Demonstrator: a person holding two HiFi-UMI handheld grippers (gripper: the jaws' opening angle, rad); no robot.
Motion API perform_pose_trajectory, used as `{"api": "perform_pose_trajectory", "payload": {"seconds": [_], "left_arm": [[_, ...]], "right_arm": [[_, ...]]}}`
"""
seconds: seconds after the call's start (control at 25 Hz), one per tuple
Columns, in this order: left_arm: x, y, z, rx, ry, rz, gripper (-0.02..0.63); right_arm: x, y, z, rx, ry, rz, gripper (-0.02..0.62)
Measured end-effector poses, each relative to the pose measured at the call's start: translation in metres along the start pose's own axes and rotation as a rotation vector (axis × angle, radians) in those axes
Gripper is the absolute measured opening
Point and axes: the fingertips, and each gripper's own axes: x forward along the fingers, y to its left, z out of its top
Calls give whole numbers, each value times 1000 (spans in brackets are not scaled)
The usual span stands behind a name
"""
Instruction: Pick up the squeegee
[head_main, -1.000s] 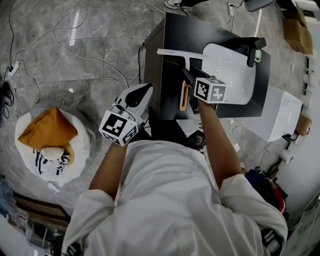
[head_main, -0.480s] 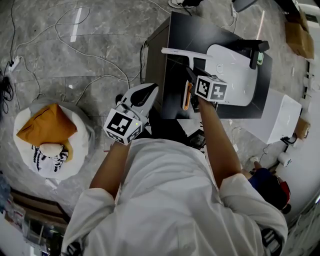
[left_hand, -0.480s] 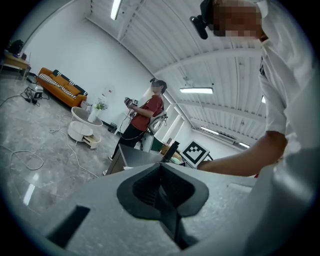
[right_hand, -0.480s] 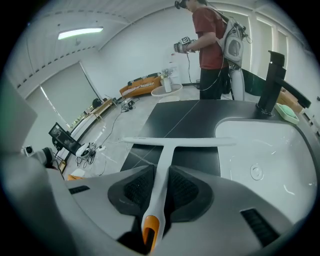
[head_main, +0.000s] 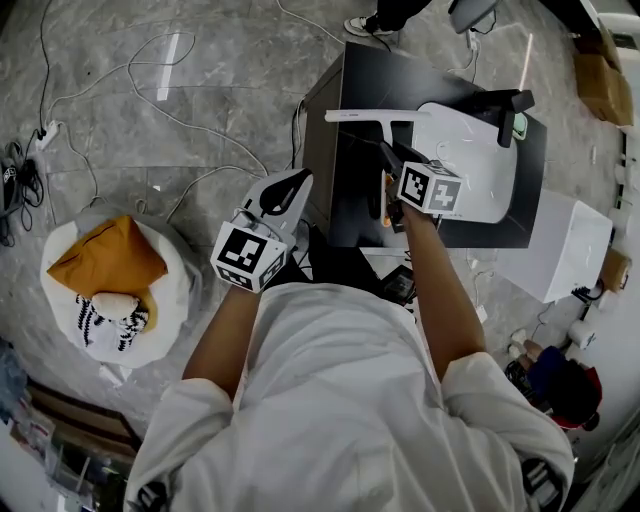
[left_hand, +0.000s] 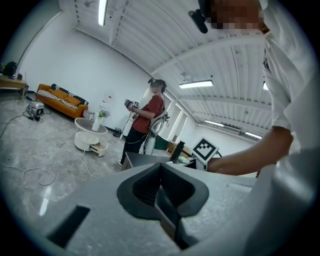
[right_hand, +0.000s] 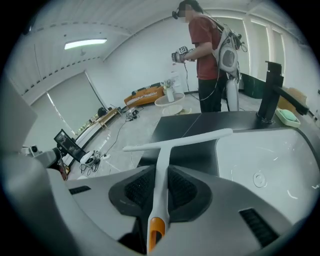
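Fingers (right_hand: 135, 189) of the right gripper (right_hand: 161, 176) have just been closing and now clamp the squeegee (right_hand: 177, 141) by its white handle, one pad on each side. The orange end of the handle sticks out behind the pads.

From the head view, the black counter (head_main: 375, 70) stands on a grey floor (head_main: 150, 120) strewn with cables, with a white sink (head_main: 470, 170) let into its top and a black tap (head_main: 505, 103) at the far side. The right forearm (head_main: 435, 290) reaches forward over the counter's near edge, and the right gripper (head_main: 388, 158) tilts down toward the top. The squeegee (head_main: 365, 115) has its blade lying crosswise beyond the fingertips, over the counter and the sink's left rim. Whether the blade touches the top I cannot tell.

The left forearm (head_main: 225, 335) is bent and holds the left gripper (head_main: 292, 182) beside the counter's near left corner, over the floor, pointing roughly level. In the left gripper view its fingers (left_hand: 145, 185) are pressed together with nothing between them.

Another person (right_hand: 207, 55) stands beyond the counter's far end.
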Motion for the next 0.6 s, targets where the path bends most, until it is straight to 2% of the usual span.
{"api": "perform_pose_trajectory", "payload": {"seconds": [0.36, 0.6], "left_arm": [[-17, -4, 57, 92, -4, 104, 15], [-28, -3, 125, 181, -55, 152, 15]], "right_arm": [[-73, 14, 56, -73, -200, 48, 81], [-137, 40, 125, -215, -415, 56, 81]]}}
